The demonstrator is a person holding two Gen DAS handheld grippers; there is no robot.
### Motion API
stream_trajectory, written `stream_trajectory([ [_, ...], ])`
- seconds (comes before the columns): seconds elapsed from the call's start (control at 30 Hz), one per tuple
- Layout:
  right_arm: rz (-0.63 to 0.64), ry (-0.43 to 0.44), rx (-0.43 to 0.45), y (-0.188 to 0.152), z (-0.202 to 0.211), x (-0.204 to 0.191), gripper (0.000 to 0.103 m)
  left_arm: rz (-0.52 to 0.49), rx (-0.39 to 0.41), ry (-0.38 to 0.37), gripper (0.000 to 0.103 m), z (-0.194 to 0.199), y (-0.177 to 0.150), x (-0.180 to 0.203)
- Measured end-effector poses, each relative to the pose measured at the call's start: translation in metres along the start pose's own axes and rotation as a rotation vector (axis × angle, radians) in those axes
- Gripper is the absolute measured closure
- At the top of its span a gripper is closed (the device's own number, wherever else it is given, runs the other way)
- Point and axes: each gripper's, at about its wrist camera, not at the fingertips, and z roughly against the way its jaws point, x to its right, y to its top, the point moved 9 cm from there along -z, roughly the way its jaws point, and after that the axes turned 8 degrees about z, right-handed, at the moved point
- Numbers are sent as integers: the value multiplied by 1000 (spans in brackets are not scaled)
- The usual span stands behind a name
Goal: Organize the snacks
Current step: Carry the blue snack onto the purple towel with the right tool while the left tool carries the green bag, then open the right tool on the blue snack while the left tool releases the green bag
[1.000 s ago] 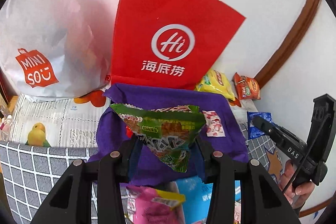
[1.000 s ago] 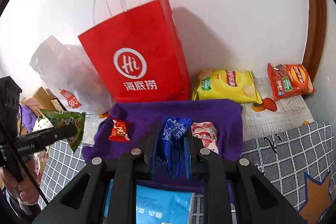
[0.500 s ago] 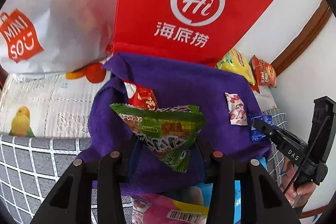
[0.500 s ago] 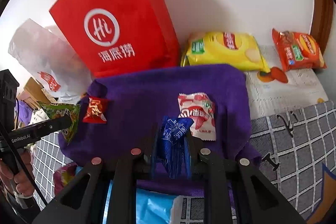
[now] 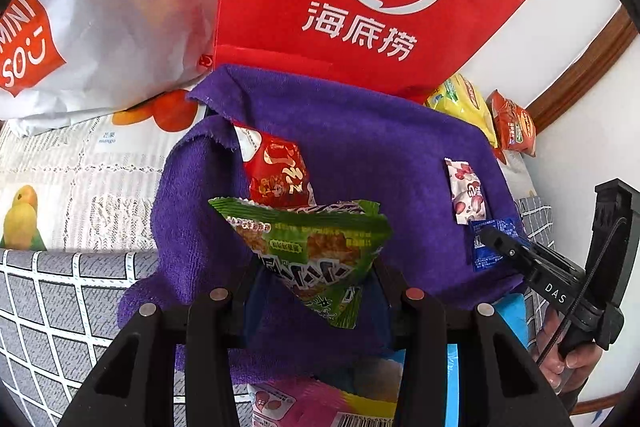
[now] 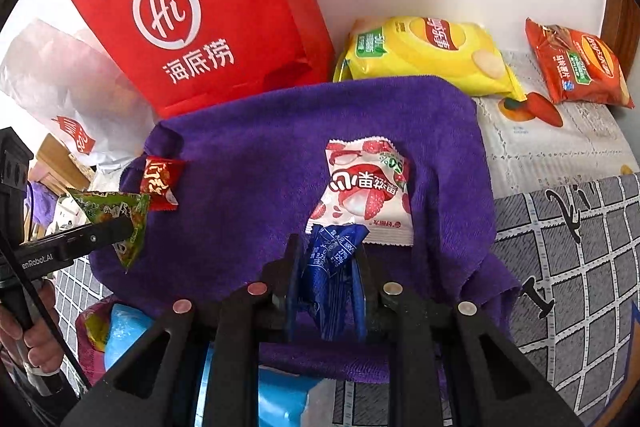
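My left gripper (image 5: 316,279) is shut on a green snack packet (image 5: 308,247) and holds it over the near left part of a purple towel (image 5: 360,139). My right gripper (image 6: 326,263) is shut on a blue packet (image 6: 332,267) over the towel's (image 6: 260,167) near edge. A small red packet (image 5: 278,173) and a white strawberry packet (image 6: 366,187) lie on the towel. The right gripper also shows in the left wrist view (image 5: 496,241), and the left gripper in the right wrist view (image 6: 120,227).
A red paper bag (image 6: 200,11) and a white plastic bag (image 5: 100,7) stand behind the towel against the wall. Yellow (image 6: 428,51) and orange (image 6: 576,67) chip bags lie at the back right. Pink (image 5: 320,403) and light blue (image 6: 280,399) packets lie under the grippers.
Both grippers have moved forward and down over the purple towel, each still holding its packet. The red and strawberry packets on the towel appear closer.
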Motion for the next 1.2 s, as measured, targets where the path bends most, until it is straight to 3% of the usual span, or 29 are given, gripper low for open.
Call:
stream_trajectory([
  [0.37, 18, -52, -3, -1, -2, 3, 73, -9, -13, 1, 61, -7, -2, 1],
  [0.43, 33, -77, 3, 0, 3, 4, 66, -20, -11, 1, 59, -5, -2, 4],
  [0.5, 55, -111, 30, 5, 11, 4, 55, -32, -11, 23, 39, -2, -2, 6],
  [0.63, 98, -171, 96, 15, 33, 2, 40, -70, 37, 64, 32, 12, 2, 9],
  [0.77, 98, -202, 161, 22, 58, -2, 32, -89, 86, 80, 32, 32, 6, 13],
  [0.83, 81, -215, 179, 23, 71, -3, 23, -109, 122, 89, 32, 44, 6, 16],
  [0.93, 60, -250, 193, 20, 87, -3, 17, -140, 166, 95, 32, 62, 2, 21],
  [1.07, 25, -363, 210, 10, 112, 3, 13, -112, 216, 80, 32, 83, -6, 22],
  [1.2, 8, -358, 239, -4, 135, -1, 13, -85, 236, 50, 33, 106, -16, 18],
])
